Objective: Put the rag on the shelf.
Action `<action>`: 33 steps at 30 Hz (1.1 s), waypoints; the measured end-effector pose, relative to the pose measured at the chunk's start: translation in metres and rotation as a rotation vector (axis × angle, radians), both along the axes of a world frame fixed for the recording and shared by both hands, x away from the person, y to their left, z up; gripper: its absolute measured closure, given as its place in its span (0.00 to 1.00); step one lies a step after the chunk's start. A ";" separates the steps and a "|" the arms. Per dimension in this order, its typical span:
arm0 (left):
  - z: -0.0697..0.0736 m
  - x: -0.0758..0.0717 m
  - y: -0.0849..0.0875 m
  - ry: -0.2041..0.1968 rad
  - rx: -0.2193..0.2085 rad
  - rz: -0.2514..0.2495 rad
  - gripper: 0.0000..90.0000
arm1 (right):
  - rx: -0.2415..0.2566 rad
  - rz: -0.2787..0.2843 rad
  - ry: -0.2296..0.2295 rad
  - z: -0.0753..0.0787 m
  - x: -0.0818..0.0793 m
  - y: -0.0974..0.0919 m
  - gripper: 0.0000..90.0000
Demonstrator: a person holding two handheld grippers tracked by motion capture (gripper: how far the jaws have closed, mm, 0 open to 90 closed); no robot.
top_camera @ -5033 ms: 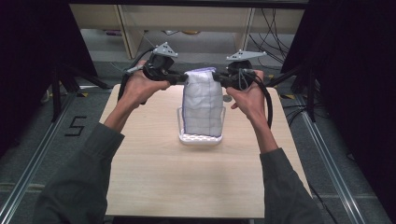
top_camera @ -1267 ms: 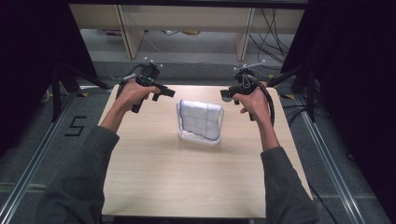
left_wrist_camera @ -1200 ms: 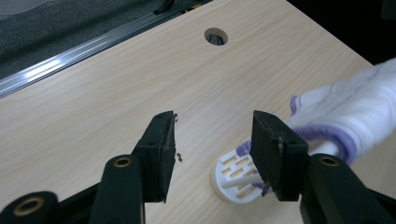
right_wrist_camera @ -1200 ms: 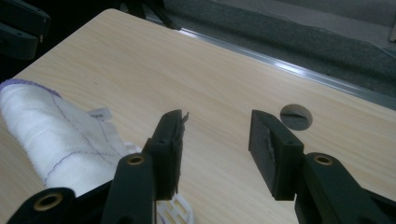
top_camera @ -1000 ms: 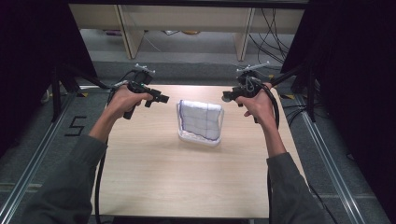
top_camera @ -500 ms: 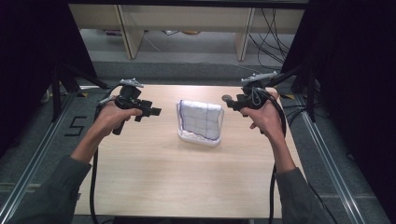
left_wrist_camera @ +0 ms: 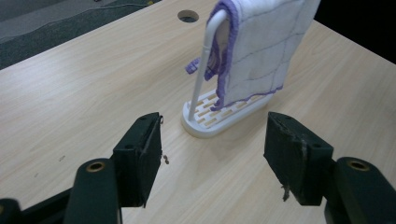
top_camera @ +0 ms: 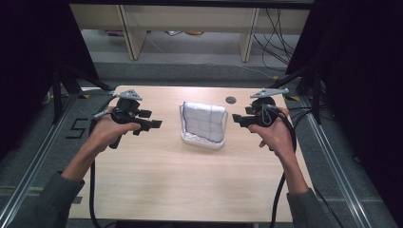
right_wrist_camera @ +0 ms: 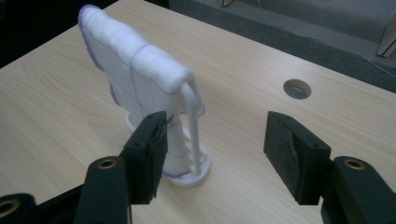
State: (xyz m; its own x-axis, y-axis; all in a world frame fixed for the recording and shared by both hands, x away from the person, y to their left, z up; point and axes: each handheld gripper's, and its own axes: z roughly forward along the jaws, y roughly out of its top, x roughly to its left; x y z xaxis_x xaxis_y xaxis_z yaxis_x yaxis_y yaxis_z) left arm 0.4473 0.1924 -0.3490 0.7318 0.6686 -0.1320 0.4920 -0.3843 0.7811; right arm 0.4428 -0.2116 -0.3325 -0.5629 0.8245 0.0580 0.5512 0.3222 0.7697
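Centre of the high view: the white cloth (top_camera: pixel 205 122) hangs over its rack (top_camera: pixel 201 141) on the worktop (top_camera: pixel 190 190). Your left hand-held gripper (top_camera: pixel 151 124) and right hand-held gripper (top_camera: pixel 236 121) flank it, jaws apart and just opening, nothing between them. Risk (a judgement): a swing inward could tip the light rack or drag the cloth off.

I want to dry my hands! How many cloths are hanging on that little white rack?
1. A white cloth with purple lines hangs over the white rack in the middle of the wooden table. A second one folded beneath cannot be ruled out.
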 end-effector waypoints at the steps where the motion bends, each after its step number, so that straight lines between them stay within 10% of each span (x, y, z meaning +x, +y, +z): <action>1: -0.001 -0.003 0.000 -0.003 -0.002 -0.001 0.40 | -0.001 -0.004 0.002 -0.002 -0.002 -0.001 0.45; 33: -0.042 -0.059 0.012 -0.028 -0.014 -0.003 0.37 | -0.010 0.073 -0.027 -0.047 -0.051 -0.006 0.39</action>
